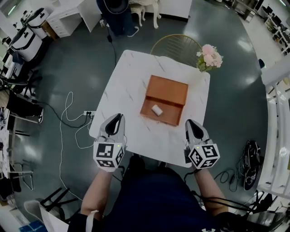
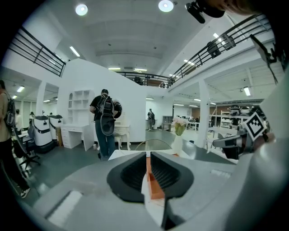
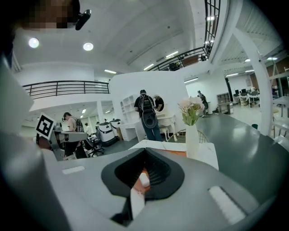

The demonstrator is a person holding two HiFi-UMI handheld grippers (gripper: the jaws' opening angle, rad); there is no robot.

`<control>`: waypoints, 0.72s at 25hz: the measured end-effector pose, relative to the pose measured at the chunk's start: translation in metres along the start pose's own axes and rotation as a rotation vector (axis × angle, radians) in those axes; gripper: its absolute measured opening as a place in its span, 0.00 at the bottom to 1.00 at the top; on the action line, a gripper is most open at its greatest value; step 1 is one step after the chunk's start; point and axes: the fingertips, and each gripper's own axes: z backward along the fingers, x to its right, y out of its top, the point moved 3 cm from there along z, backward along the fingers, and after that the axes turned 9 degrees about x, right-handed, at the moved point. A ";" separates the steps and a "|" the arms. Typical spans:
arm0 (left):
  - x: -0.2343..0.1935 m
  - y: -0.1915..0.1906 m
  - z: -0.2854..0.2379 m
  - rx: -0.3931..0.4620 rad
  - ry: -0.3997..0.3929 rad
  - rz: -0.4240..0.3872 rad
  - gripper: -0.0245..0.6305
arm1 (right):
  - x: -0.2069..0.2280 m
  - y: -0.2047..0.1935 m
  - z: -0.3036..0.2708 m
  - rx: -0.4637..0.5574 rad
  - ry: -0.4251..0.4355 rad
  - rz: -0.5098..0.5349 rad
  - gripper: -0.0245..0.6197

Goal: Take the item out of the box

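Observation:
An open orange-brown box point(image 1: 171, 113) lies on the white marble table point(image 1: 131, 77), its lid folded back on the far side. A small white item point(image 1: 157, 110) rests inside the near half. My left gripper point(image 1: 118, 116) hovers over the table's near left edge, jaws together and holding nothing. My right gripper point(image 1: 189, 122) hangs at the near right edge, just right of the box's front corner, jaws together too. In the left gripper view the box point(image 2: 154, 186) shows through the slit of the gripper point(image 2: 148, 155). In the right gripper view the white item point(image 3: 144, 179) shows below the gripper point(image 3: 144, 153).
A white vase of pink flowers point(image 1: 210, 57) stands at the table's far right corner. A gold wire chair point(image 1: 176, 44) sits behind the table. A person point(image 1: 118, 13) stands further back, and cables point(image 1: 68, 118) trail on the floor at the left.

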 end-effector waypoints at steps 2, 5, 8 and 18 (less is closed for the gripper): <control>-0.003 -0.003 -0.018 -0.014 -0.067 -0.020 0.09 | -0.001 -0.003 -0.005 -0.001 -0.047 -0.010 0.04; -0.009 -0.007 -0.046 -0.036 -0.161 -0.042 0.09 | -0.006 -0.002 -0.011 0.004 -0.109 -0.011 0.04; -0.006 -0.021 -0.072 -0.083 -0.288 -0.069 0.09 | -0.009 -0.001 -0.007 0.014 -0.192 -0.012 0.04; 0.044 -0.091 -0.146 -0.337 -0.716 -0.309 0.27 | 0.004 -0.011 0.030 0.056 -0.440 -0.070 0.04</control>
